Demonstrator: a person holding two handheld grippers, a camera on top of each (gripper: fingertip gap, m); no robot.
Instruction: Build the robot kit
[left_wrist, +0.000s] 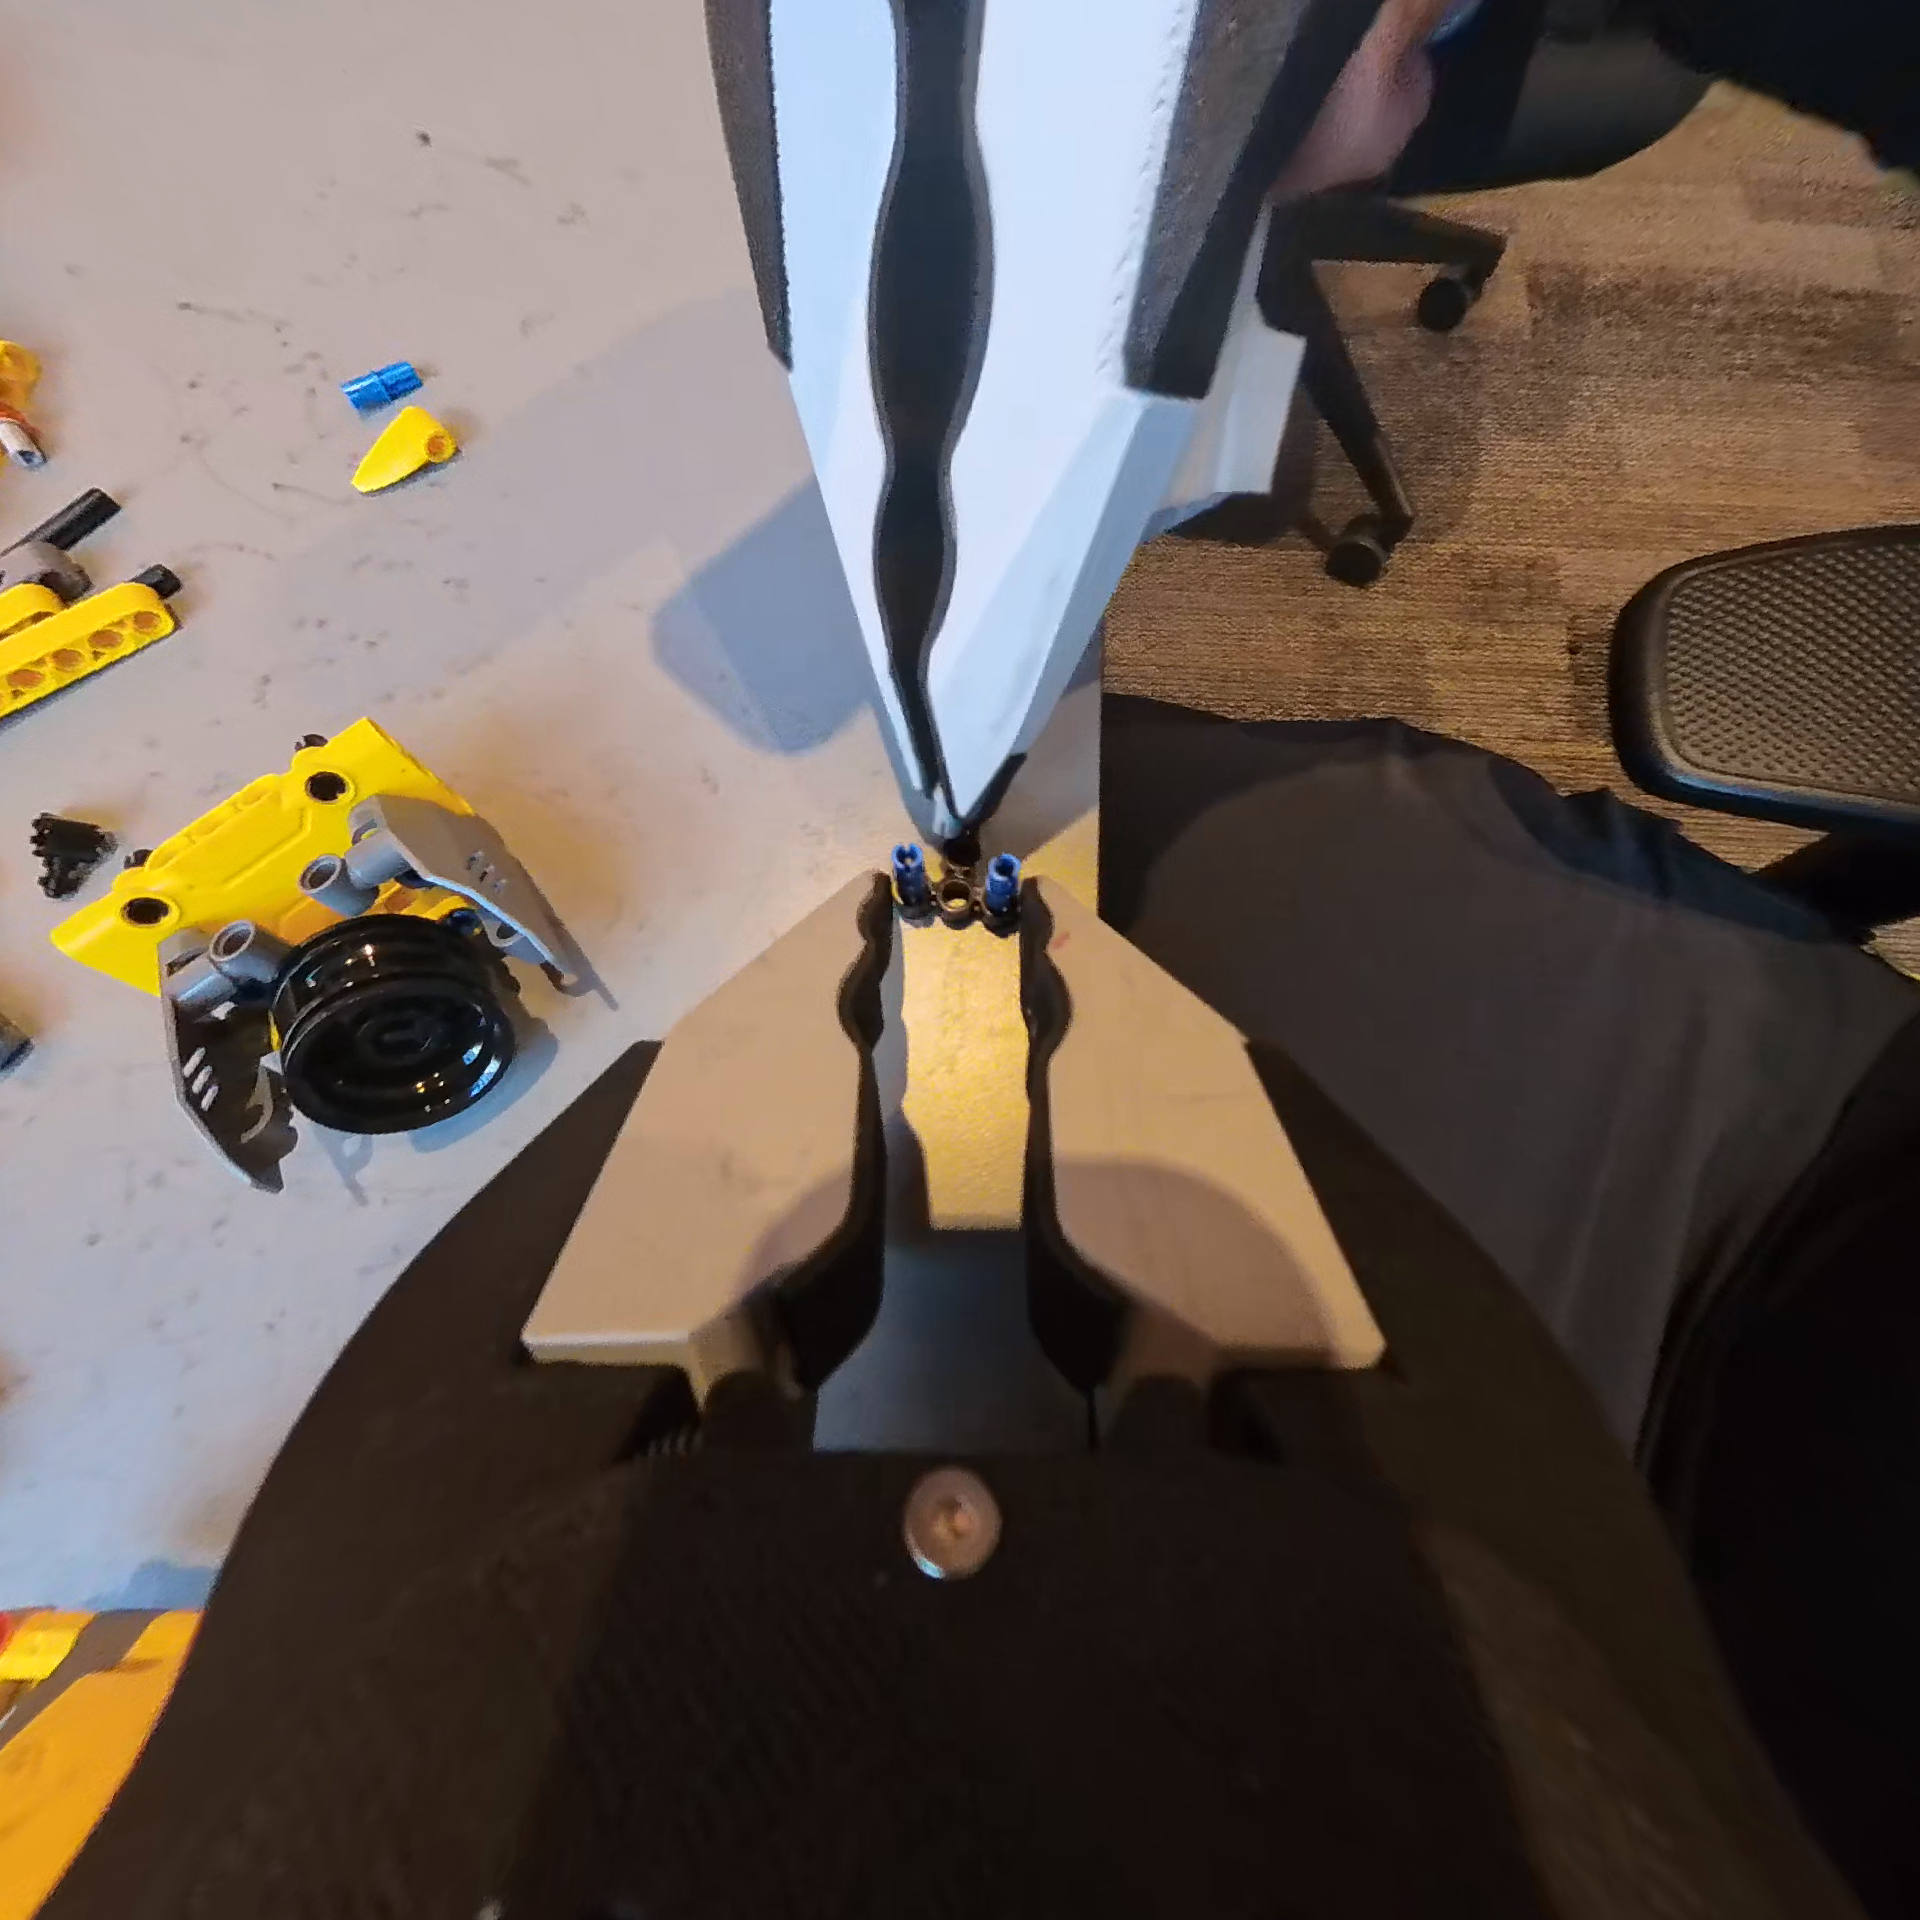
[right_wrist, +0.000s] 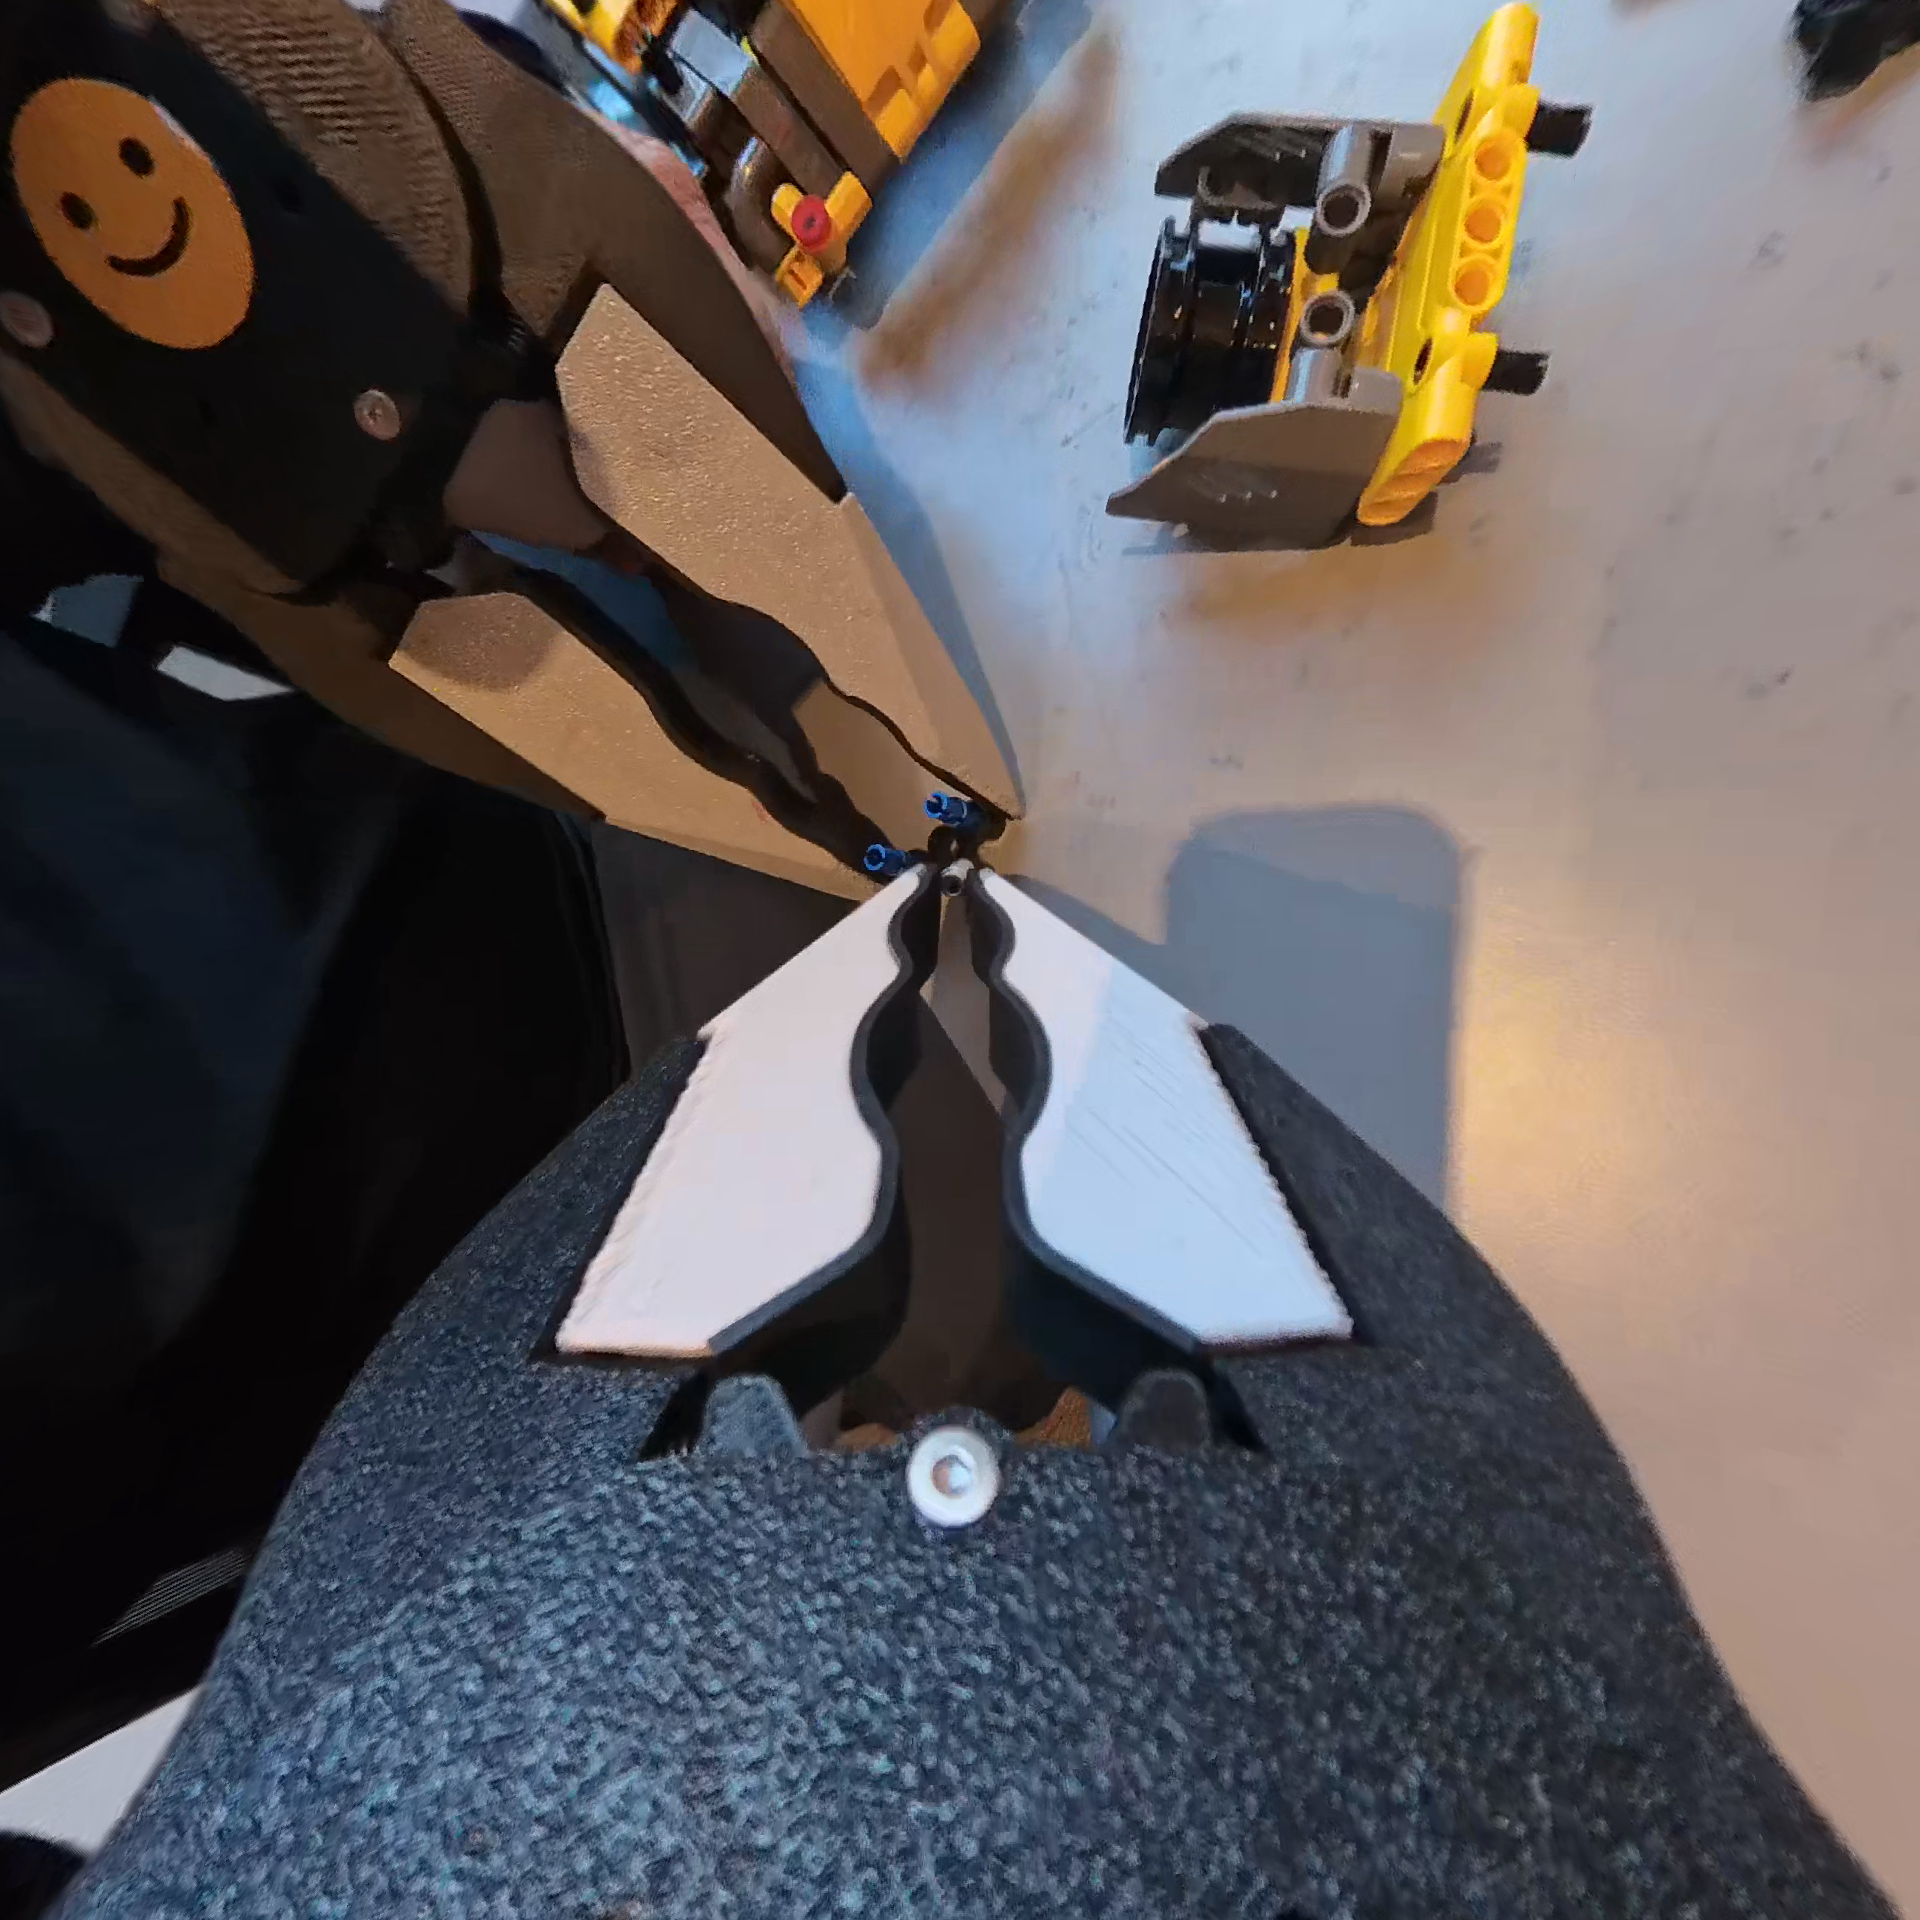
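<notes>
Black plastic connector piece with two blue pins (left_wrist: 958, 891) is sitting clamped between your left gripper (left_wrist: 958, 902) fingertips. Your right gripper (right_wrist: 952, 881) is pinching a small grey peg (right_wrist: 954, 879) against it; any tilt is risking a dropped peg.

The left gripper (left_wrist: 958, 902) had matt, finely grainy grey fingers on a black woven-textured body with a bright metal screw (left_wrist: 952, 1536). The right gripper (right_wrist: 954, 881) showed smooth matt white fingers with faint printed ridges and a speckled, rough dark body. Between the tips sat a small black plastic piece with blue pins (left_wrist: 956, 896), slightly shiny. At left of the left wrist view, the wheel (left_wrist: 395, 1039) was glossy black plastic on a scuffed matt tabletop (left_wrist: 436, 260)
</notes>
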